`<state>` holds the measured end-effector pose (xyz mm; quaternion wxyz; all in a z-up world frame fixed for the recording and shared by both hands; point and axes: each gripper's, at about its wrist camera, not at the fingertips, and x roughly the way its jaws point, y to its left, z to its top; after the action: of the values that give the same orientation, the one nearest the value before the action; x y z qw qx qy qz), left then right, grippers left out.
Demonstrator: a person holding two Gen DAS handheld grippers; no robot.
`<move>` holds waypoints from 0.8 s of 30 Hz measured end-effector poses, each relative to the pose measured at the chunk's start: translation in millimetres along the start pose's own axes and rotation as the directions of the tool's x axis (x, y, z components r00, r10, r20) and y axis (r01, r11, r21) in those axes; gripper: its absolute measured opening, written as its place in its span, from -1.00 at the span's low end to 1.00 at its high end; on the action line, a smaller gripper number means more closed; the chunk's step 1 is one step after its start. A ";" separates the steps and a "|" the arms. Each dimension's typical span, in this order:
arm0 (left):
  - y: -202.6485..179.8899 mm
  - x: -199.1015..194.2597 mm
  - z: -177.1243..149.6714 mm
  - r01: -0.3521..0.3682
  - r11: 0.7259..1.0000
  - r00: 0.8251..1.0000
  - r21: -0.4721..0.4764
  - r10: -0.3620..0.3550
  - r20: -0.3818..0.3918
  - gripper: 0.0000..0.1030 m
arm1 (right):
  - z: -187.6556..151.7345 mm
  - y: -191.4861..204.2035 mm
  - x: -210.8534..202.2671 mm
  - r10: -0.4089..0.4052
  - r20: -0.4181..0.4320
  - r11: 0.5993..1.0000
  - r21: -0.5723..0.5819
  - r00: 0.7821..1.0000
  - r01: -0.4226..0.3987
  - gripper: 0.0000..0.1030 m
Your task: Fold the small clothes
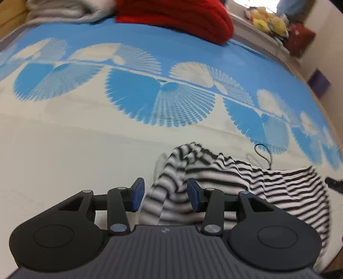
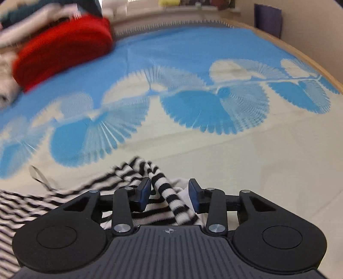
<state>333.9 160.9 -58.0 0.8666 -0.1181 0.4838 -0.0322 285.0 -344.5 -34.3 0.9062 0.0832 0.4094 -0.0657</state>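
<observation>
Left gripper (image 1: pixel 165 196) is seen spread, jaws apart, with a bunched fold of the striped garment (image 1: pixel 225 182) lying between the pads, unpinched. Right gripper (image 2: pixel 169 194) is likewise spread around a twisted striped strand. Garment is draped on the blue-and-cream bedspread (image 1: pixel 85 133); red knitwear (image 1: pixel 182 17) is noted far behind.

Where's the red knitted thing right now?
The red knit lies at the far end of the blue-and-cream cloth, upper left in the right wrist view, against a pile of pale clothes.
</observation>
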 end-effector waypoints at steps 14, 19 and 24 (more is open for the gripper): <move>57.4 -23.0 -90.2 0.073 0.983 0.963 -0.171 -0.113 -0.243 -0.09 | -72.9 -76.1 -73.3 0.141 -0.236 0.985 0.135 0.962 -0.111 -0.13; 43.3 -15.5 -94.7 0.098 0.988 0.954 -0.119 -0.127 -0.272 -0.09 | -81.7 -72.1 -60.6 0.090 -0.301 0.993 0.098 0.949 -0.064 -0.13; 25.6 -5.3 -98.2 0.071 0.996 0.950 -0.051 -0.083 -0.300 -0.35 | -92.1 -65.9 -53.6 0.073 -0.336 0.997 0.063 0.939 -0.055 -0.13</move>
<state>246.4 169.5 -109.1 0.7781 -0.1476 0.6060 -0.0741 170.1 -387.3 -60.3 0.8218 0.1301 0.5539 -0.0315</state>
